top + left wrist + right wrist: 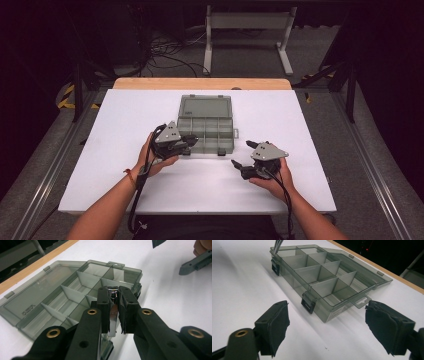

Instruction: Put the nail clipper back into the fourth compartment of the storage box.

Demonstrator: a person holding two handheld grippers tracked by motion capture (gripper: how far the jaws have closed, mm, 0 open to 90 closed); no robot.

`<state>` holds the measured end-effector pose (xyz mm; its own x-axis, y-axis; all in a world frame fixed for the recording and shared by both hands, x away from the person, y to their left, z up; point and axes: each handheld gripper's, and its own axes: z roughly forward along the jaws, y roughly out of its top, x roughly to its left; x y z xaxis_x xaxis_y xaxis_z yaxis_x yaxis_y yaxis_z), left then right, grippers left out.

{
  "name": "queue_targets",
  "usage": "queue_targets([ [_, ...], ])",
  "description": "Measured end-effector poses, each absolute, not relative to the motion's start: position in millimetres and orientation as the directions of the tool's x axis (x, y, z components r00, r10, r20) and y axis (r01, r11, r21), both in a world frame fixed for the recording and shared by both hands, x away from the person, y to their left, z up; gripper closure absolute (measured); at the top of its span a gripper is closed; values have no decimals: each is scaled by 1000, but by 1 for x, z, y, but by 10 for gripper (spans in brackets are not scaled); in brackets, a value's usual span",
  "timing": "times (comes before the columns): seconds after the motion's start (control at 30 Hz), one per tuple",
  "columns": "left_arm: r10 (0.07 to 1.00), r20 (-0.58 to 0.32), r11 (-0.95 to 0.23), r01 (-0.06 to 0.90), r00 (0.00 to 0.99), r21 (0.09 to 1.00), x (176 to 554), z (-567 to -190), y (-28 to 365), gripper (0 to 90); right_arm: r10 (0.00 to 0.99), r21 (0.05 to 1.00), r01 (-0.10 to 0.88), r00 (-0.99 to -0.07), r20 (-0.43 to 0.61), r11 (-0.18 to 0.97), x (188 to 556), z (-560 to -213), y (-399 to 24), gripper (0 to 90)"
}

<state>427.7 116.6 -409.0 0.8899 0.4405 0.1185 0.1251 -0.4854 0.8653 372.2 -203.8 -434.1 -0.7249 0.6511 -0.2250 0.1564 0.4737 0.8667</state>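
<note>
**Metal piece held over the open organizer**

The left gripper (115,312) has its jaws clamped on a thin shiny metal piece (113,320), poised over the near-left compartments of the grey organizer box (206,131), likely for dropping in. At four o'clock from the box, the right gripper (251,156) waits, jaws wide apart and empty, above the white tabletop (125,175).

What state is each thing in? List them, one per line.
Organizer box: lid open and laid flat, compartments empty, latches undone.
Metal clip: clamped upright between the pads, over the box.
Left gripper: shut on the clip.
Right gripper: open, empty, off the box.
</note>
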Motion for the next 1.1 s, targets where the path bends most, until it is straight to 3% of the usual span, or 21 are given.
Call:
queue_targets([
  [1.1,423,122,-510,125,898,851,475,-400,58,807,650,866,156,-726,-226,475,371,-434,-206,188],
])
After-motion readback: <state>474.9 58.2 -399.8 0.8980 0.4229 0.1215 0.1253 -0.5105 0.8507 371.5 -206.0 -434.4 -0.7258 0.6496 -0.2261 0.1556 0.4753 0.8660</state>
